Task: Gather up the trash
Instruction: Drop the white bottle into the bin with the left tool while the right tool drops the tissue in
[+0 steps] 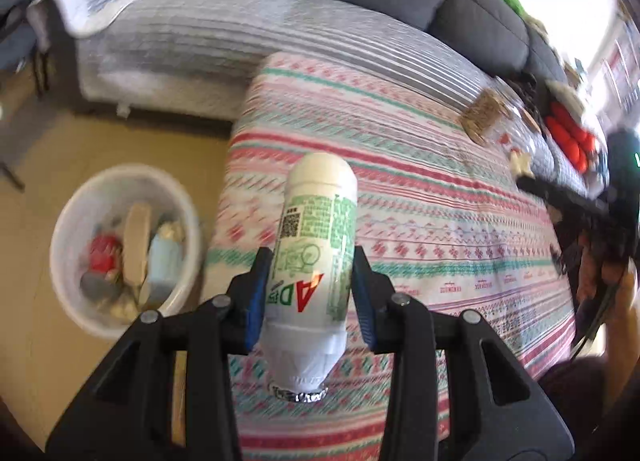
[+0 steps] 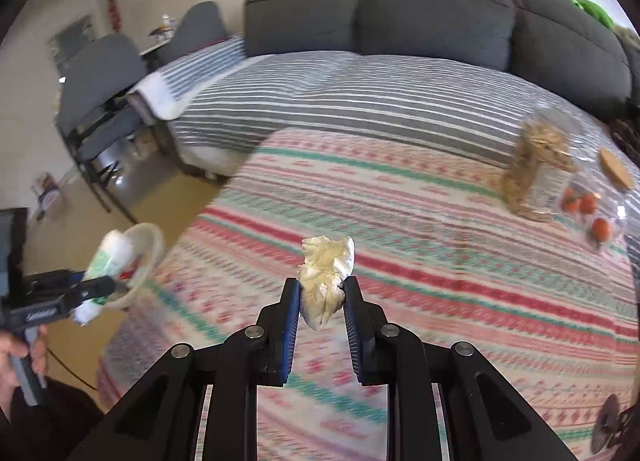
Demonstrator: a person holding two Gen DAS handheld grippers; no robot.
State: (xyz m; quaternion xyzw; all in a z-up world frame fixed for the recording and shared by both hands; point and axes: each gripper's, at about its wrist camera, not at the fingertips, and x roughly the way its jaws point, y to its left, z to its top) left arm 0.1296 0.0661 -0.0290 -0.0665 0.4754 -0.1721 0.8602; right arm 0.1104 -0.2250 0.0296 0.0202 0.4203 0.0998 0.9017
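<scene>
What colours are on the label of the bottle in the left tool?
White bottle, green print, one red letter; clearest in left wrist view.

Most of the patterned table (image 2: pixel 420 261) top is bare, so there is lots of room to pass over its middle and its near edge. At its far right corner stand a clear snack bag (image 2: pixel 538 169) and a pack of small red fruit (image 2: pixel 588 213), close together. Beside the table's left edge, the white bin (image 1: pixel 120 249) sits on the floor, open on top.
</scene>
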